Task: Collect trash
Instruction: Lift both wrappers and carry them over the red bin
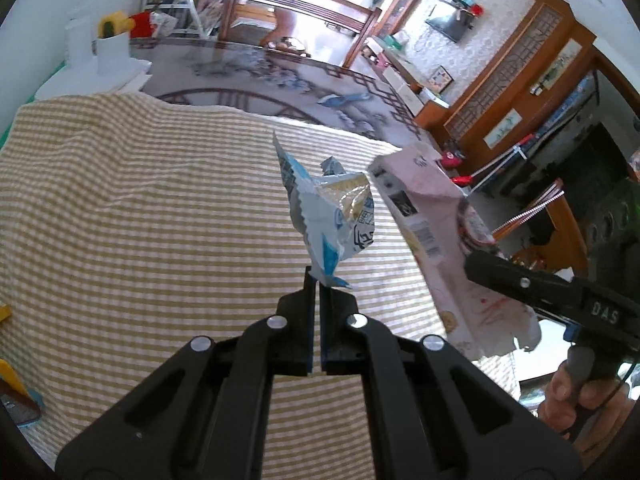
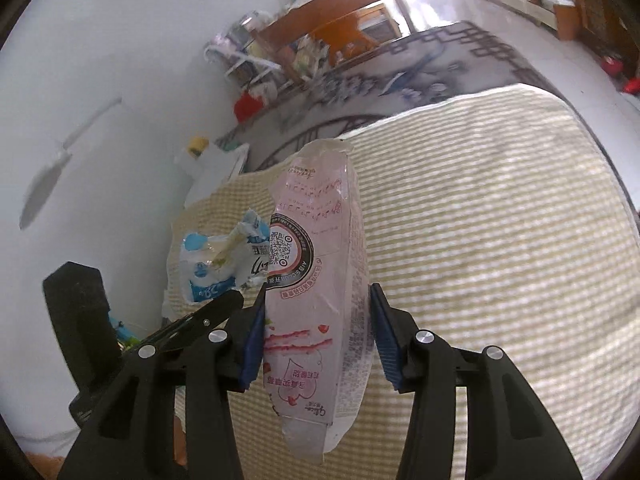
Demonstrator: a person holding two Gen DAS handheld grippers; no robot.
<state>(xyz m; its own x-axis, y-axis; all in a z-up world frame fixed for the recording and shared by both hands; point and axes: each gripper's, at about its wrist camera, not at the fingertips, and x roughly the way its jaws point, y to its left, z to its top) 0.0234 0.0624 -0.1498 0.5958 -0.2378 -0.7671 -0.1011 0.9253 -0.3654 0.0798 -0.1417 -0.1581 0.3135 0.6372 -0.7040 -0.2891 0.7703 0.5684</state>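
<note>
The left gripper is pinching a crumpled blue-and-white wrapper by one thin bottom corner, its fingers pressed fully together on that sliver of film. The rest of the wrapper is standing up and free above the striped cloth covering the bed or sofa below. With so little film caught, the wrapper is likely to slide out if the hand is swinging or jerking, and it would be dropping back onto the cloth.

The right gripper is holding a pink-and-white carton pack between partly spread fingers, which are closing on its sides; the right pad seems barely touching, so the grip may be loose. The pack is long and is sticking out both above and below the pads, so it could be pivoting or slipping downward.

Both pieces are hanging in the air close beside each other, and the two grippers are near enough that a careless move could be knocking one piece against the other. No bin is showing in either view.
</note>
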